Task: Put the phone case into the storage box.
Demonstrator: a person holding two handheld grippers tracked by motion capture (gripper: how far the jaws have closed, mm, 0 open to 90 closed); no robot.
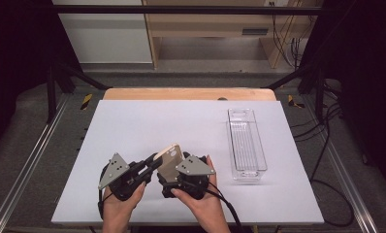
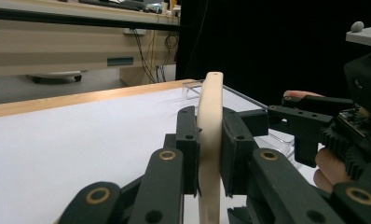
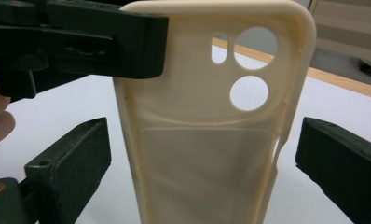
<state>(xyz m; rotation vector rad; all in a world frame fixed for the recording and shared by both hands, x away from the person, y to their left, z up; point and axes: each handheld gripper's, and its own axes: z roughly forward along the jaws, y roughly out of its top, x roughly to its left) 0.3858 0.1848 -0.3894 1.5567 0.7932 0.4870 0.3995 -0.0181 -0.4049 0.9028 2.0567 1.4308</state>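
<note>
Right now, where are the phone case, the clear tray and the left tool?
phone case (image 3: 207,154), right gripper view, inner back.
clear tray (image 1: 248,171), high view, near end wall.
left tool (image 2: 210,140), left gripper view, between fingertips.

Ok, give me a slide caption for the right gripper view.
Cream phone case clamped by the left gripper, standing between the right gripper's open jaws.

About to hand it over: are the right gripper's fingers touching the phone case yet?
Apart. The right gripper view shows both fingers of the right gripper standing off the phone case, white table visible in the gaps either side.
</note>
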